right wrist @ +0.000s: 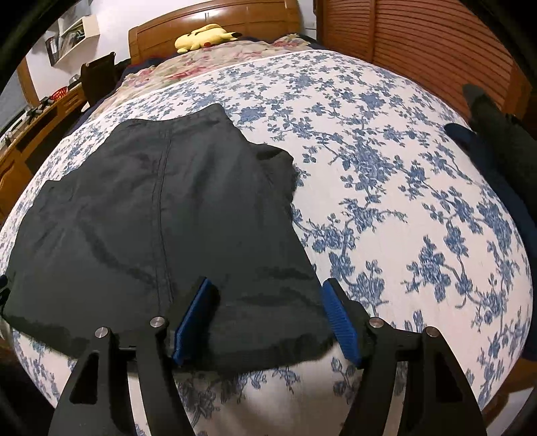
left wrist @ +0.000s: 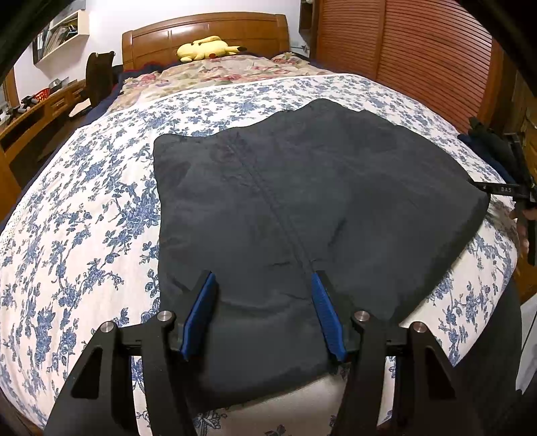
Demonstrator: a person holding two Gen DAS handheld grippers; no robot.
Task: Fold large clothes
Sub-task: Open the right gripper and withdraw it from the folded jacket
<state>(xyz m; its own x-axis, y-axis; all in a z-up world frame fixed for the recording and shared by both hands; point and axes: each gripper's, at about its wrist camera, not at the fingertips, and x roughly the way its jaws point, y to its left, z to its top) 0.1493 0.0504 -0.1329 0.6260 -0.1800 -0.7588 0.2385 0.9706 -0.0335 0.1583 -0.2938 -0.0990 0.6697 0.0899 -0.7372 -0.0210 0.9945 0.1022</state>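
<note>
Dark garment (left wrist: 302, 201): black or very dark grey, laid flat on the blue-flowered bedspread (left wrist: 84, 218), toward the near edge of the bed. Folded to a compact, roughly rectangular block; far edge uneven, with one raised corner at far right. One straight stitched seam running from far to near across the top layer. Surface mostly smooth, shallow creases only. Fabric type not determinable, possibly a padded or fleece weave.

Left gripper (left wrist: 263, 315): jaws set apart, blue pads (left wrist: 198, 315) over the near part of the garment, nothing clamped between them.

Right gripper (right wrist: 266, 322): jaws wide, positioned over the near right corner of the garment; left pad above cloth, right pad above bedspread. No grip on the fabric visible.

Far end of bed: yellow plush toy (left wrist: 206, 48) against the wooden headboard (left wrist: 204, 32). Second dark bundle (right wrist: 493, 141) at the far right edge of the bed.
</note>
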